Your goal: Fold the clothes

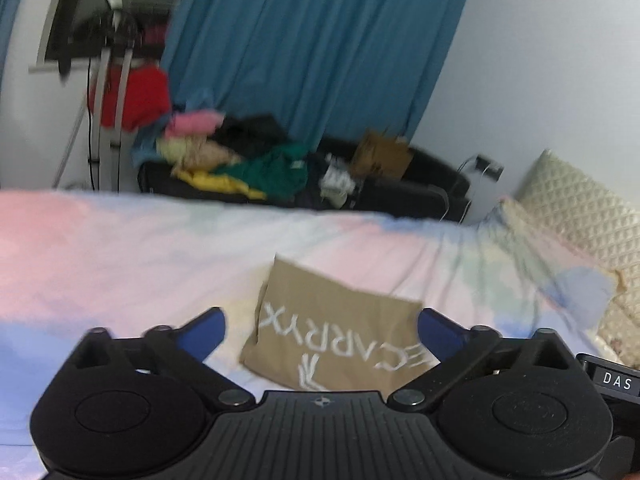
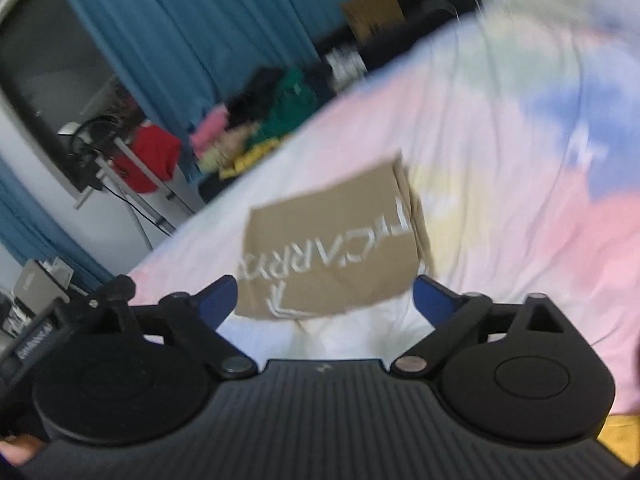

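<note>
A tan garment with white lettering lies folded into a small rectangle [image 1: 332, 328] on the pastel tie-dye bed sheet [image 1: 120, 264]. My left gripper [image 1: 320, 330] is open, its blue fingertips [image 1: 208, 330] wide apart on either side of the garment's near end, holding nothing. In the right wrist view the same folded garment [image 2: 332, 248] lies just ahead of my right gripper [image 2: 324, 300], which is also open and empty above the sheet [image 2: 500, 160]. Both views are motion-blurred.
Beyond the bed's far edge a dark couch [image 1: 400, 192] holds a heap of loose clothes [image 1: 240, 160] and a brown bag [image 1: 380, 156]. A teal curtain [image 1: 312, 48] hangs behind. A cream quilted pillow [image 1: 580, 208] lies at the right. A stand with a red garment [image 1: 132, 96] is at the left.
</note>
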A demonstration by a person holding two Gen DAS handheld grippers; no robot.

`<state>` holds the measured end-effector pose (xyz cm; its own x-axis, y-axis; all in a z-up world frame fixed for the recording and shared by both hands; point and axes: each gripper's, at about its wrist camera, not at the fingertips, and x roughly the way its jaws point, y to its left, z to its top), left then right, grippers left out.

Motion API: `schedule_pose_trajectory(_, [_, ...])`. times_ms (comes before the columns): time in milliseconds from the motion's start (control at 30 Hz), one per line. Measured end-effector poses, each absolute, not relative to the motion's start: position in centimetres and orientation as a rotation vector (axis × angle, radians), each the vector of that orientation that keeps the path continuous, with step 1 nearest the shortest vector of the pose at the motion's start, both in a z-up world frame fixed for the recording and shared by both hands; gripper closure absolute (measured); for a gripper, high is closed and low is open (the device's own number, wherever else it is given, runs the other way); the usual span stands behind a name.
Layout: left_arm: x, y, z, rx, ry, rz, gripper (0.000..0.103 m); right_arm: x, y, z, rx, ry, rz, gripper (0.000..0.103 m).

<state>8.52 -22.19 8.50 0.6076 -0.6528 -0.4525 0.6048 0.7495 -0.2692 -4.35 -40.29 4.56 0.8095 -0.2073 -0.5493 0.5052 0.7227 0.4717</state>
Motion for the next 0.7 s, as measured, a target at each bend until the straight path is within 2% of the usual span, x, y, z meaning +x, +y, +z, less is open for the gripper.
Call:
schedule_pose_trajectory(267, [1.4,-17.2,14.5,-0.03,0.401,-0.758,0.0,-9.1,-35.2,10.0,0.459,0.387,-0.383,0.008])
schedule_pose_trajectory(467, [-4.5,-14.4,15.7,0.066,0.307,-0.743,0.0,-12.6,-31.0,11.2,0.36,0.302,-0.367,0.008])
schedule_pose_trajectory(700, [-9.3,-11.7,14.8,0.09,0.254,-0.76,0.0,-15.7,-27.5,9.9,0.314,0.221,-0.359,0.008])
